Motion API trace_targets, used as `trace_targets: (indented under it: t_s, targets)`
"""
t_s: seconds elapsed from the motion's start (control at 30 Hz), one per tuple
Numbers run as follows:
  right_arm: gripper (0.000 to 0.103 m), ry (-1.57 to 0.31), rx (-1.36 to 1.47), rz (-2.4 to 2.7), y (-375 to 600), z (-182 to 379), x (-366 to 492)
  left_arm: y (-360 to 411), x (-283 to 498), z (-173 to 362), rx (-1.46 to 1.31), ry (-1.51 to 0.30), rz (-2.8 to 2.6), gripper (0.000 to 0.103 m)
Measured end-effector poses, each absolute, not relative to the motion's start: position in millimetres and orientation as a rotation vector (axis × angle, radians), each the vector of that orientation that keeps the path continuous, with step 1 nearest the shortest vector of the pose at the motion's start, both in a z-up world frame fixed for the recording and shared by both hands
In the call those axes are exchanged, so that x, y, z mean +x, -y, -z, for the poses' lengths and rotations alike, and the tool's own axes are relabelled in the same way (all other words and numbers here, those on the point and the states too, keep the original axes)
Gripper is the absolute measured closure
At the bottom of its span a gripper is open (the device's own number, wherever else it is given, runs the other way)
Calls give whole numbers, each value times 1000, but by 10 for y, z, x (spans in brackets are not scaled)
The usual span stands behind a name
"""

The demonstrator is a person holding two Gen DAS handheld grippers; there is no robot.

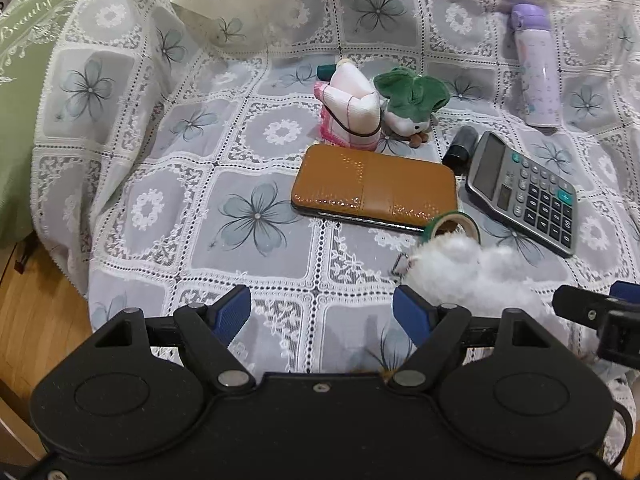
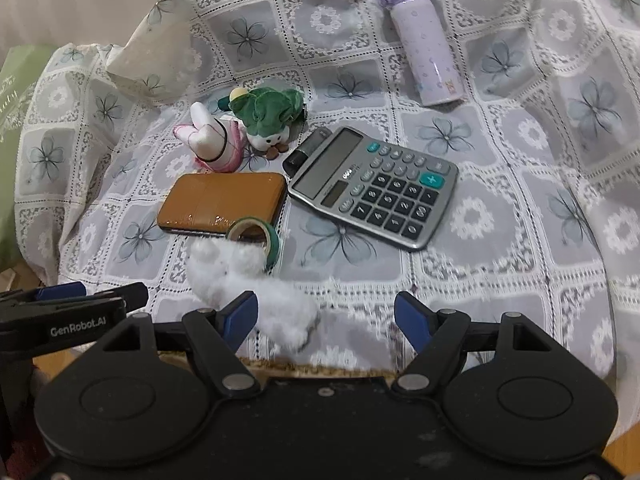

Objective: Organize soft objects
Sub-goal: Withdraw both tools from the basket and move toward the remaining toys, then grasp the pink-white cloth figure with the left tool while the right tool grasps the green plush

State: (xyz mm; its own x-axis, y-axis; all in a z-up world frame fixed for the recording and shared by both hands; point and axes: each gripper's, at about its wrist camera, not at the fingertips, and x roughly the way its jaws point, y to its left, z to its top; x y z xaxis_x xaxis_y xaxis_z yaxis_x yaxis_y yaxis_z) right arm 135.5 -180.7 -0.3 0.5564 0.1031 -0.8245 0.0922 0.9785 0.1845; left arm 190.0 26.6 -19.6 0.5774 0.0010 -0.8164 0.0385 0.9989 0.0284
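Note:
A fluffy white plush [image 1: 468, 268] [image 2: 248, 280] lies near the table's front edge, just ahead of both grippers. A pink and white plush rabbit [image 1: 352, 114] [image 2: 216, 142] and a green and white plush [image 1: 410, 100] [image 2: 268, 118] sit together further back. My left gripper [image 1: 322, 314] is open and empty, left of the white plush. My right gripper [image 2: 326, 316] is open and empty, with its left finger [image 2: 240, 314] beside the white plush.
A brown phone case [image 1: 374, 190] [image 2: 222, 204], a green tape roll [image 1: 454, 226] [image 2: 256, 236], a grey calculator [image 1: 524, 192] [image 2: 376, 188], a small black cylinder [image 1: 462, 148] and a lilac bottle [image 1: 536, 68] [image 2: 424, 40] lie on the lace tablecloth [image 1: 256, 216]. A green cushion [image 1: 20, 80] is at the left.

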Motion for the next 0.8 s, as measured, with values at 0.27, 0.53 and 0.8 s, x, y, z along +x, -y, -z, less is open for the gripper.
trace_targets:
  t_s: [0.27, 0.53, 0.8]
  targets:
    - [27, -981, 189, -18, 1777, 79, 1719, -194, 2259, 170, 73, -927, 36, 28]
    - [27, -947, 148, -39, 1742, 50, 2154, -157, 2779, 142, 113, -876, 25, 28]
    - [27, -941, 126, -57, 1697, 137, 2529, -12, 3285, 213, 134, -837, 40, 23]
